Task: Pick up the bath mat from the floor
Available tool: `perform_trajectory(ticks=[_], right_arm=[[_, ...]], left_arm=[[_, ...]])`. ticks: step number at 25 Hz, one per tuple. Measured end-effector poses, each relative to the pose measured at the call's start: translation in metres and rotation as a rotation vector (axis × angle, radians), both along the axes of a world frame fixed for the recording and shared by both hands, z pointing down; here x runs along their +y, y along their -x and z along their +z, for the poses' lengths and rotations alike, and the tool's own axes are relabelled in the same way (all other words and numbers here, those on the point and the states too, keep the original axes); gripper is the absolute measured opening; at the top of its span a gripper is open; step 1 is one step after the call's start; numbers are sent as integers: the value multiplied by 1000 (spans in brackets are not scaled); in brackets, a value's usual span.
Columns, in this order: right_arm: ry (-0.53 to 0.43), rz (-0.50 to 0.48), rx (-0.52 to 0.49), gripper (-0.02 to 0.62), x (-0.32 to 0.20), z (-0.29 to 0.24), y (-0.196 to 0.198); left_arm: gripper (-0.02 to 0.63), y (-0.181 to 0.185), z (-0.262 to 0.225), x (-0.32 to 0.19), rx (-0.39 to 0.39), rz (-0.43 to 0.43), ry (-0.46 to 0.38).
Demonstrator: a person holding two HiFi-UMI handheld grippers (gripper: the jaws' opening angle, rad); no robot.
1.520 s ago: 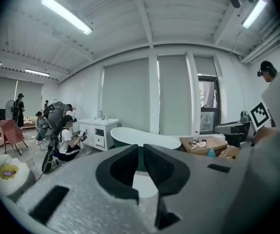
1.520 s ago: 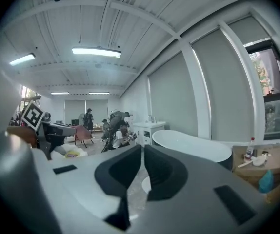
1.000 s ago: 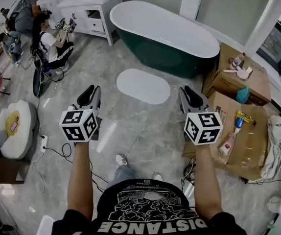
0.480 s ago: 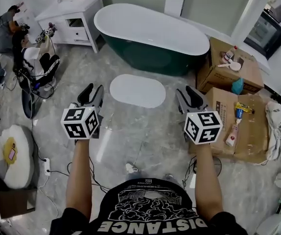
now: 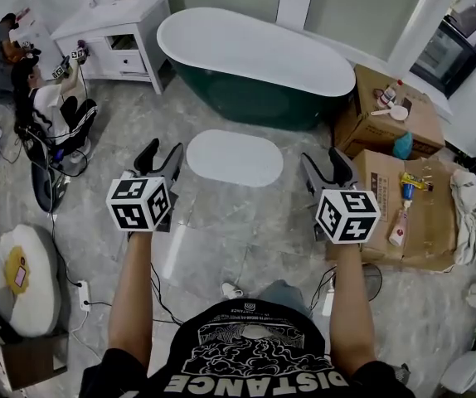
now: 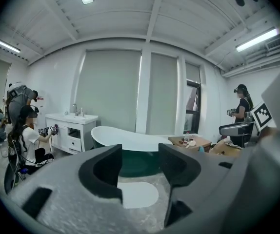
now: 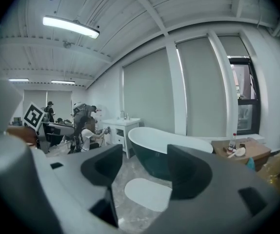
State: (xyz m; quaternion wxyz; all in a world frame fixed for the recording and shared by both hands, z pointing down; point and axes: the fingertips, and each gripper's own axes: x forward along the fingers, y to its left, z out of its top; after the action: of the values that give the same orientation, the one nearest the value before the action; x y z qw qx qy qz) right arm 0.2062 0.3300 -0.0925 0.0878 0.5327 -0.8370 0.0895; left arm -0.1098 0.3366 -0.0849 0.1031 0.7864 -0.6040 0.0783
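The bath mat (image 5: 234, 157) is a white oval lying flat on the grey marble floor in front of the green bathtub (image 5: 255, 65). In the head view my left gripper (image 5: 160, 154) is held in the air just left of the mat, and my right gripper (image 5: 325, 166) just right of it, both well above the floor. Both jaws have just been opening and nothing is between them. In the left gripper view the mat (image 6: 137, 194) shows through the gap of the open left gripper (image 6: 140, 155). In the right gripper view the mat (image 7: 149, 194) lies below the open right gripper (image 7: 145, 155).
A white vanity (image 5: 126, 23) stands left of the tub. Cardboard boxes (image 5: 395, 114) with bottles and tools sit at the right. People (image 5: 51, 106) crouch at the far left. A round cushion (image 5: 18, 276) and cables (image 5: 89, 280) lie on the floor at the left.
Both grippers have come forward towards the mat, which now sits closer between them. The jaws of both stand wider apart than before.
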Motion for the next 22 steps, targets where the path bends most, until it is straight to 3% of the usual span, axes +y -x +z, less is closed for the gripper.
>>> perform_trajectory(ticks=[5,12,22], right_arm=[[-19,-7,-28,321,-10,-4,5],[-12,26,-41,334,-46,8,5],[-1,42,-68,344,-169,24,4]], left_arm=[[250,12,-1,-19,-6,-2,-9],[259,18,2,-56,-16,3,-17],[270,26,13,-167,-46,-11,-1]])
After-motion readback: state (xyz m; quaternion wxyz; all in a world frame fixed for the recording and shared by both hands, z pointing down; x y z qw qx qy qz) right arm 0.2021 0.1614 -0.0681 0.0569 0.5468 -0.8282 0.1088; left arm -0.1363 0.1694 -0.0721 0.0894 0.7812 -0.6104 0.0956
